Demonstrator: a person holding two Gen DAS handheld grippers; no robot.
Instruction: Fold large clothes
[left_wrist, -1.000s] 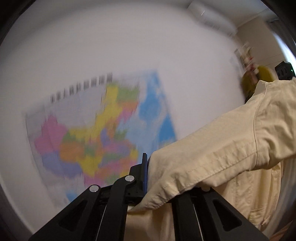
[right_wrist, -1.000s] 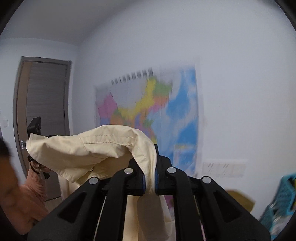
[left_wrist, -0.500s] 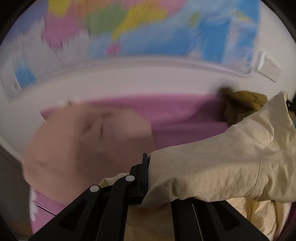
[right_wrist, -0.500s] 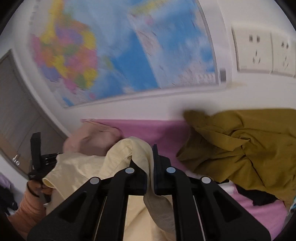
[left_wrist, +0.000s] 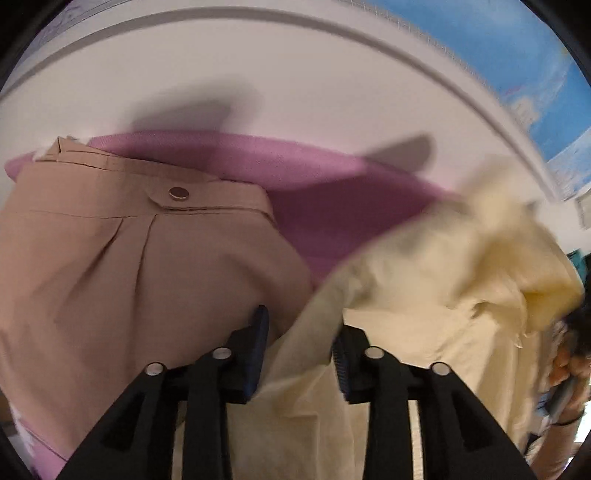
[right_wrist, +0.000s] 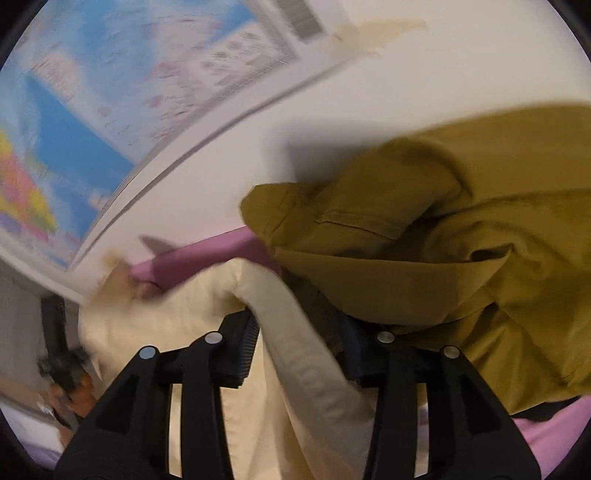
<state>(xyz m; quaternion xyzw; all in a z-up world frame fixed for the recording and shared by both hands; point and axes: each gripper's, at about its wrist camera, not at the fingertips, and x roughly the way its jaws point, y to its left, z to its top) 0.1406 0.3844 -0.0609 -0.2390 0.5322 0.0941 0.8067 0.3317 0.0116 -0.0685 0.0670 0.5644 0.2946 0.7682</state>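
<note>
A cream-yellow jacket (left_wrist: 443, 277) is dropping onto the pink bed sheet (left_wrist: 332, 206). The jaws of my left gripper (left_wrist: 299, 350) are opening, and a fold of the cream cloth runs loosely between them without being pinched. In the right wrist view my right gripper (right_wrist: 301, 343) is opening too, with a cream sleeve (right_wrist: 295, 350) draped through the gap. The rest of the jacket (right_wrist: 177, 314) bunches to the left of it. Both grippers point steeply down at the bed.
A folded tan garment (left_wrist: 129, 277) with a button lies on the sheet to the left. An olive-green garment (right_wrist: 443, 240) lies crumpled on the right, against the white wall (right_wrist: 332, 110). A coloured map (right_wrist: 74, 110) hangs above. A person's hand (left_wrist: 565, 369) shows at the right edge.
Both grippers swung from level down to the bed, carrying the cream jacket with them. Their jaws, shut on the cloth before, now stand apart and the cloth hangs loose.
</note>
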